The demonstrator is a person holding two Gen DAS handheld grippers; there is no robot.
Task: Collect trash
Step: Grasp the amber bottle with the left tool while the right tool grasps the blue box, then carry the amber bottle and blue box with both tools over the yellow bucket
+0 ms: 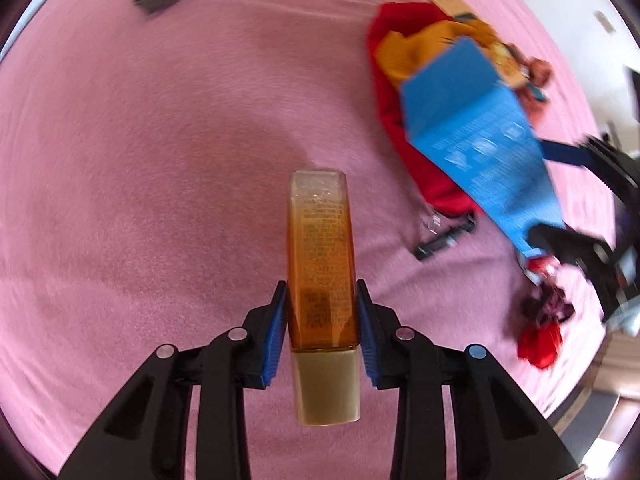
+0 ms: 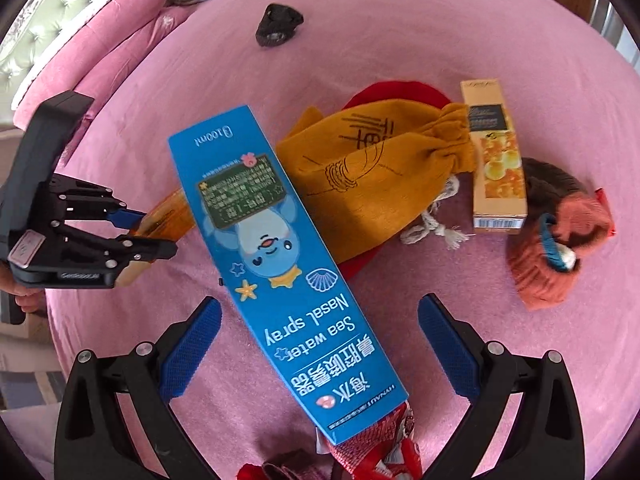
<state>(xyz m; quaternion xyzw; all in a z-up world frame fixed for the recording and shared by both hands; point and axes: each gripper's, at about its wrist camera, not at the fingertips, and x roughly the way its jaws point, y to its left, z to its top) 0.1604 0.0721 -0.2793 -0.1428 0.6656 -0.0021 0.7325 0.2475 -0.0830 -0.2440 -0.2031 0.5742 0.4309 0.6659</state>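
Left wrist view: left gripper (image 1: 322,328) clamps amber bottle (image 1: 322,264) above pink bedspread (image 1: 140,160); right gripper (image 2: 320,356), jaws wide and empty, straddles blue nasal-spray box (image 2: 280,272); pickup step, closing next.

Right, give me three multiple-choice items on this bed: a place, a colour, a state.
1. The tall yellow cardboard carton lies: A beside the mustard fabric drawstring pouch; B on a pillow; C in a bin.
2. The long nasal-spray box is: A green; B blue; C white.
3. The left hand-held gripper is: A open; B out of view; C shut on the amber see-through bottle.
A, it sits by the pouch's mouth; B, blue faces; C, pads press its sides.
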